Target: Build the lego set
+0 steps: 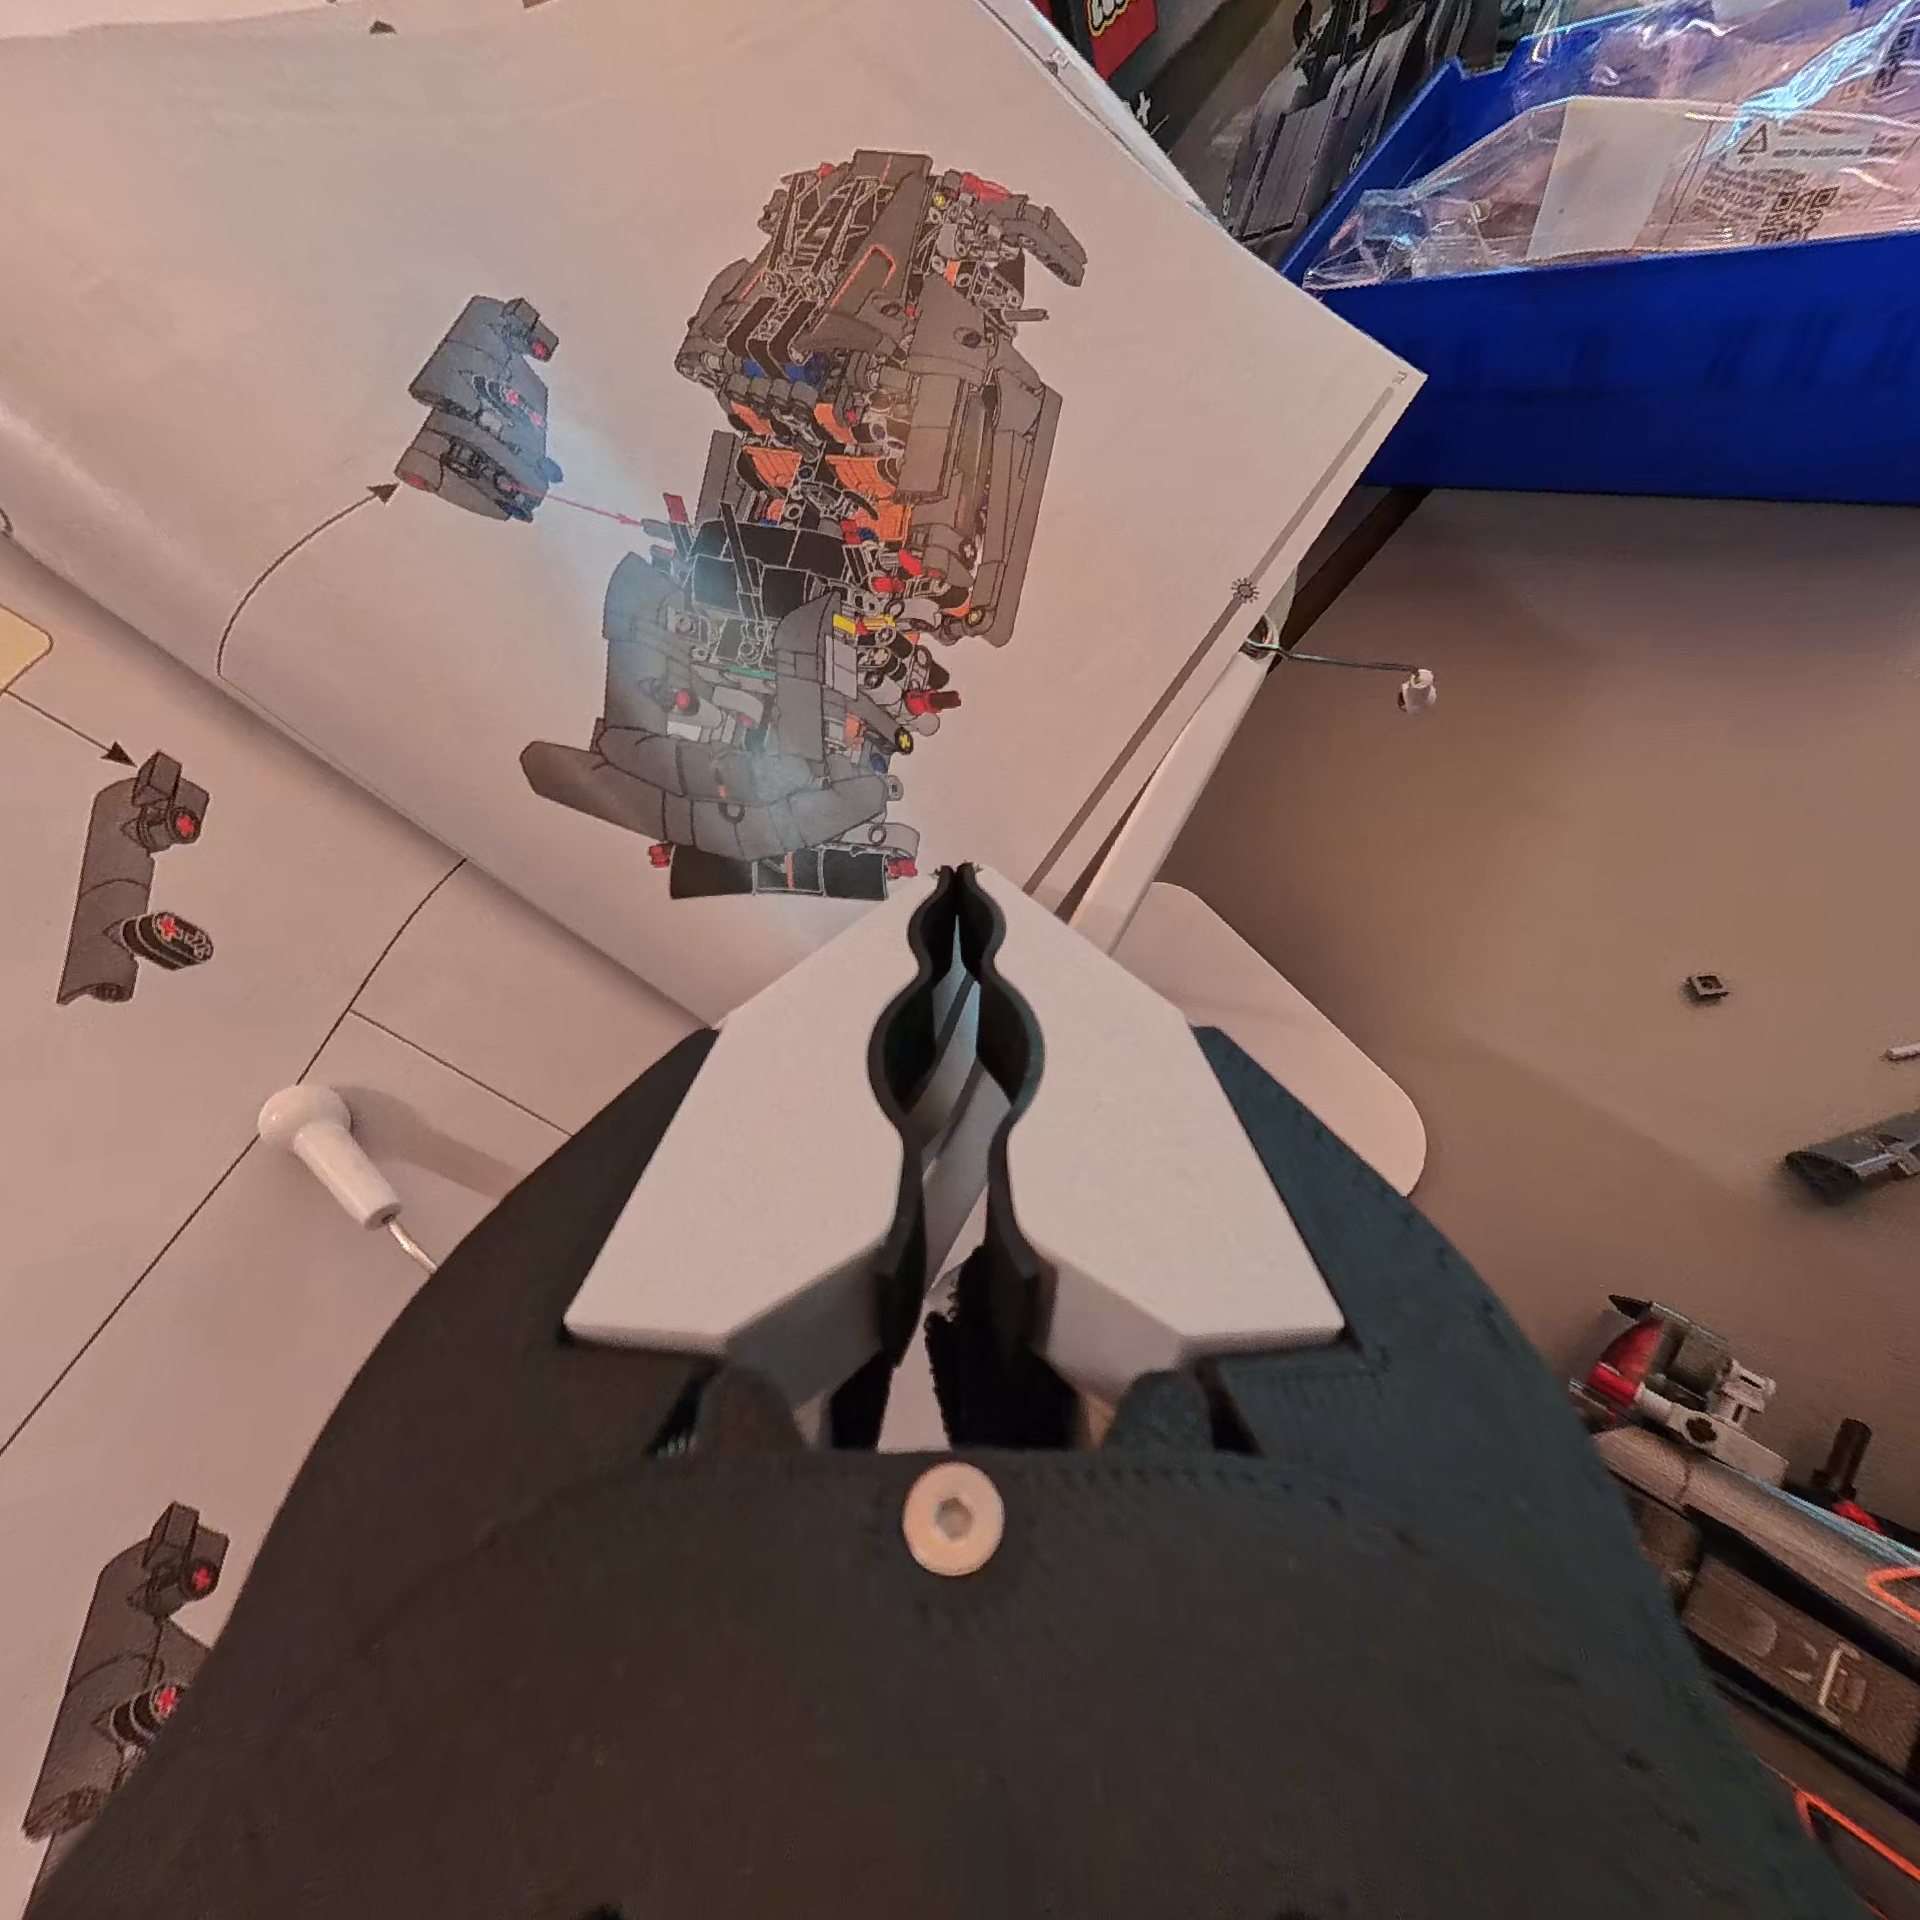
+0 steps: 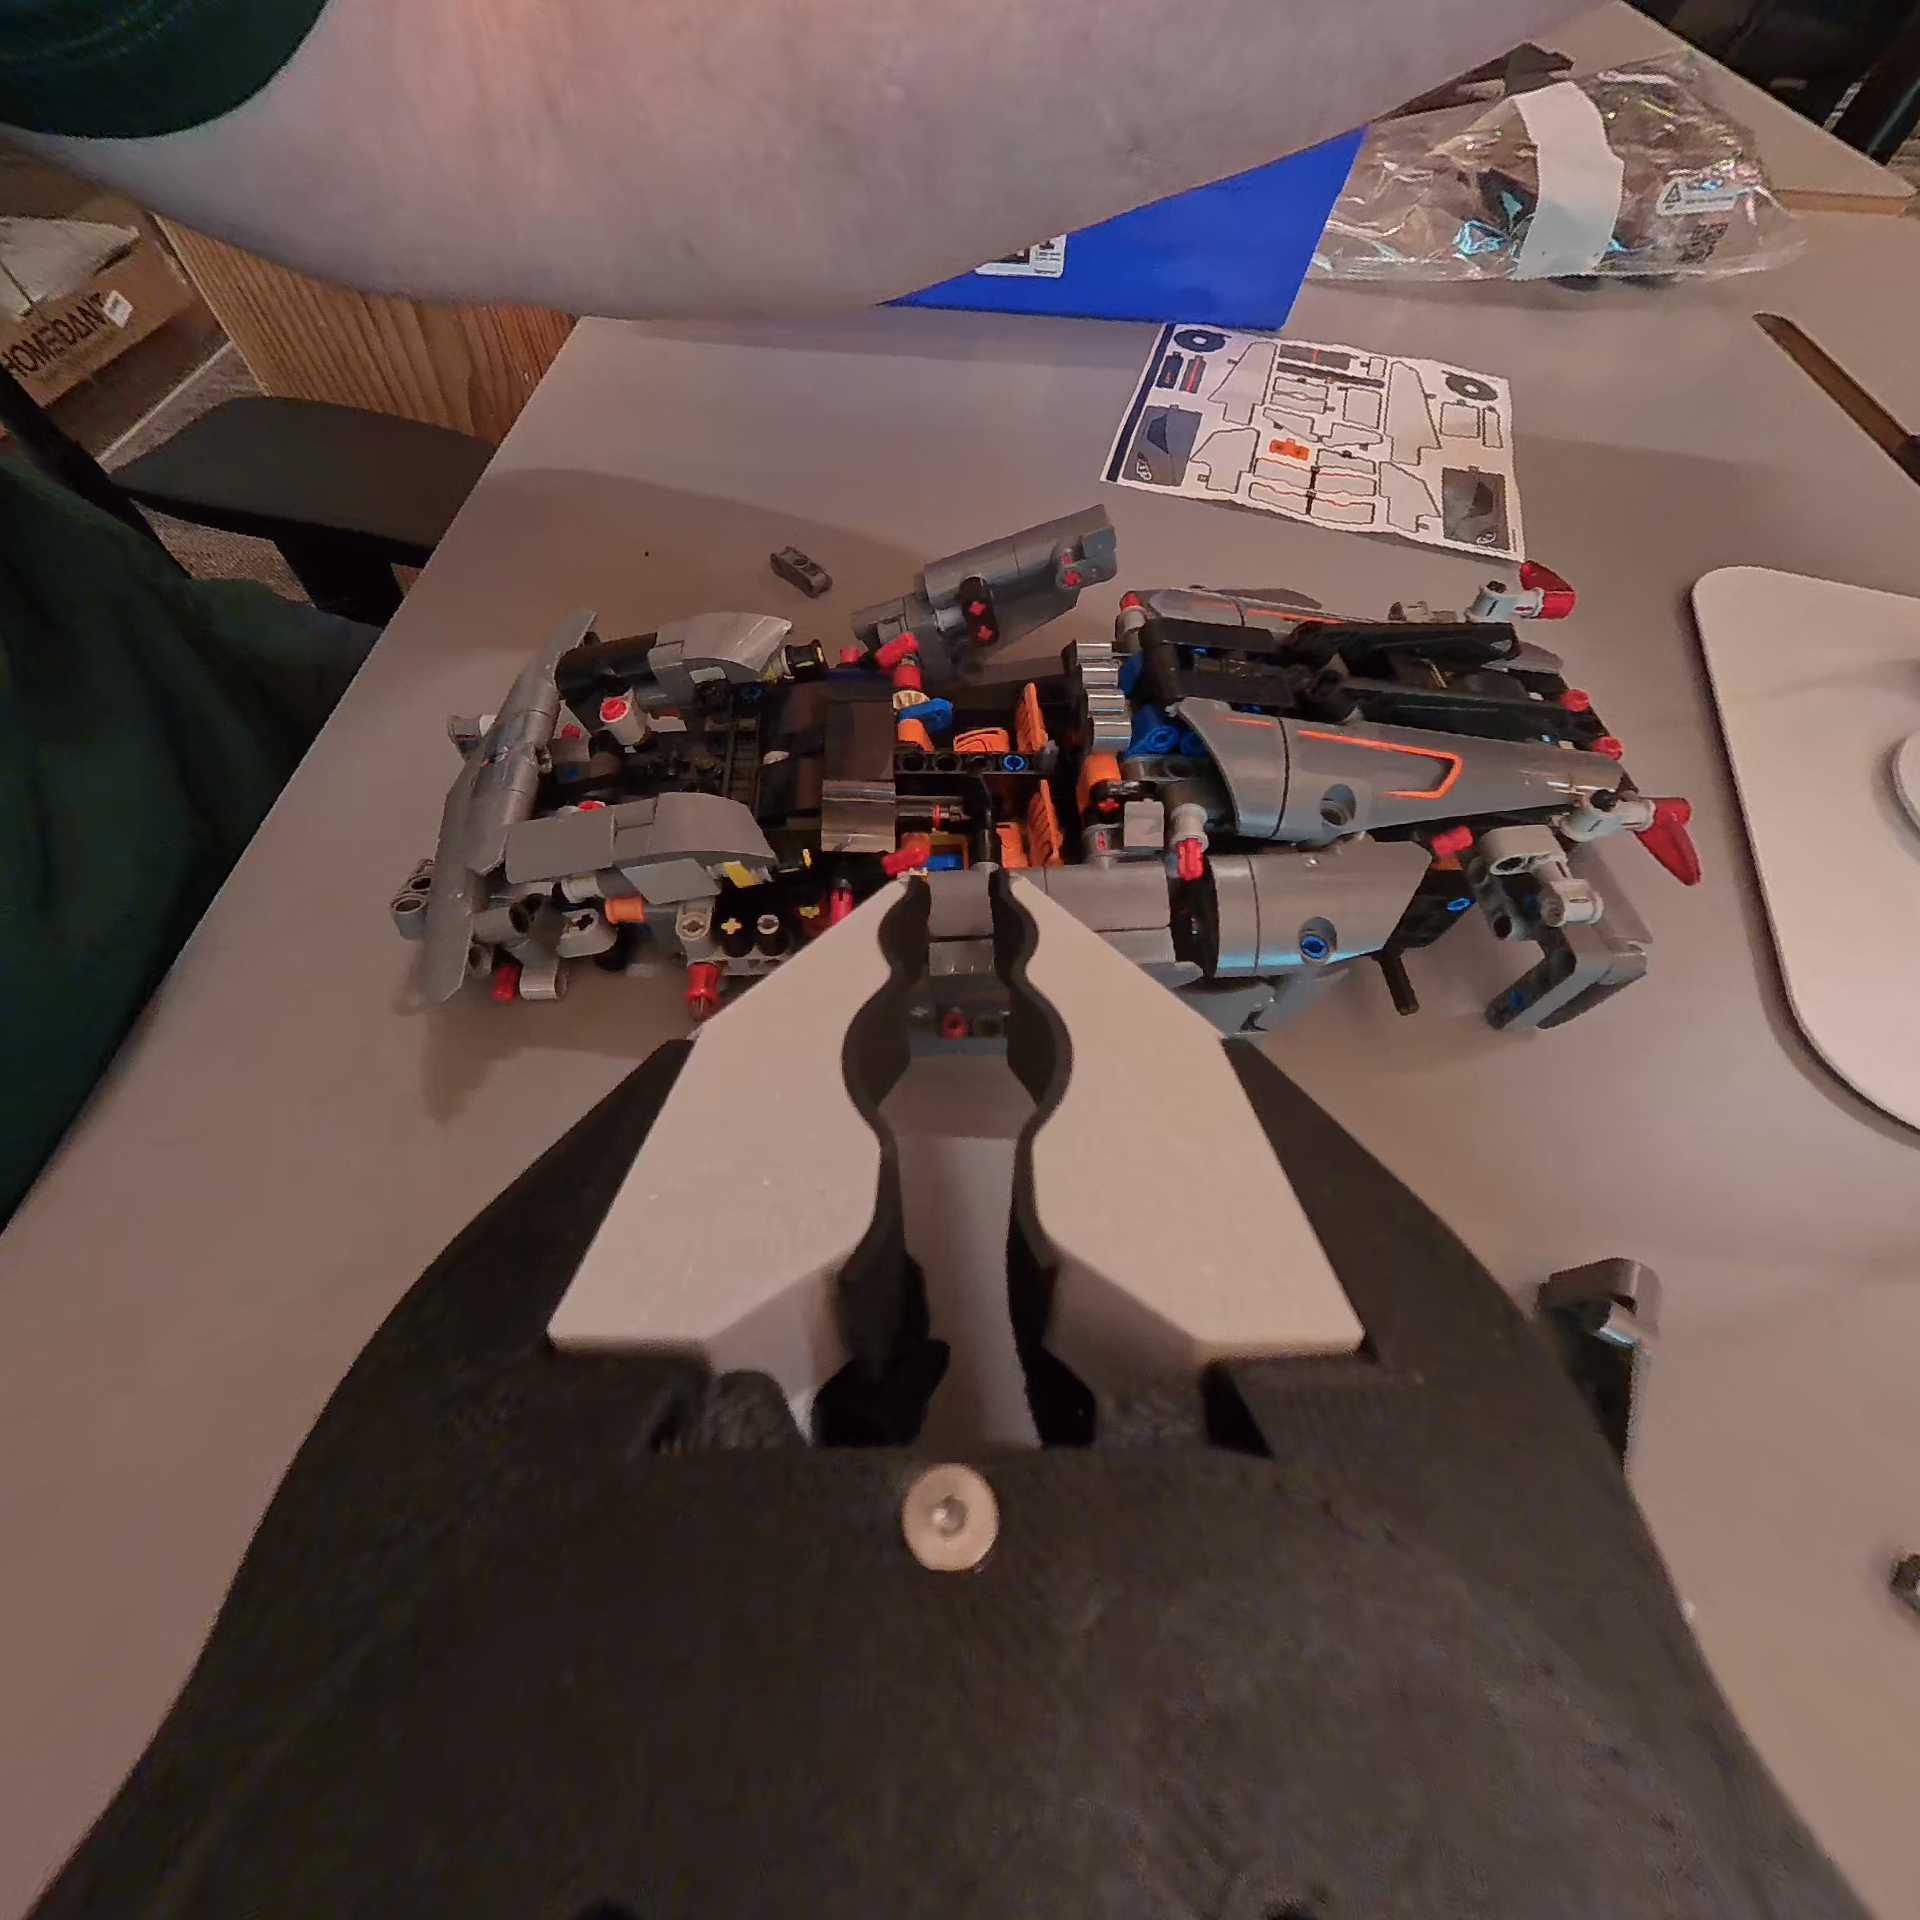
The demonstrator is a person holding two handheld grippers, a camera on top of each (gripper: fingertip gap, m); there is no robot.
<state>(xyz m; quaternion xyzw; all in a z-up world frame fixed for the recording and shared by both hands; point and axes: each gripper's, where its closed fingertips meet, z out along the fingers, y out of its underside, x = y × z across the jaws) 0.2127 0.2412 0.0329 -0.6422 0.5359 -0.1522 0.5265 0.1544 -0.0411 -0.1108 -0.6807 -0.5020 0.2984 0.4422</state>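
Left tool (image 1: 956, 873) clenched, fingertips touching, nothing between them, poised at the lower edge of the open white paper instruction booklet (image 1: 520, 343); the booklet runs out of view at left. Right tool (image 2: 954, 894) grasping a small grey plastic block (image 2: 958, 940) on the near side of the grey, black and orange half-built brick car (image 2: 1039, 790), which lies on the matte grey counter (image 2: 312, 1195). Block's lower part hidden between fingers. Printed sticker sheet (image 2: 1320, 436) behind car.

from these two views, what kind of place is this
Probably a home or hobby room used as a building bench: a grey table holds a half-built model car, an instruction booklet on a stand, and a blue bin of bagged parts.
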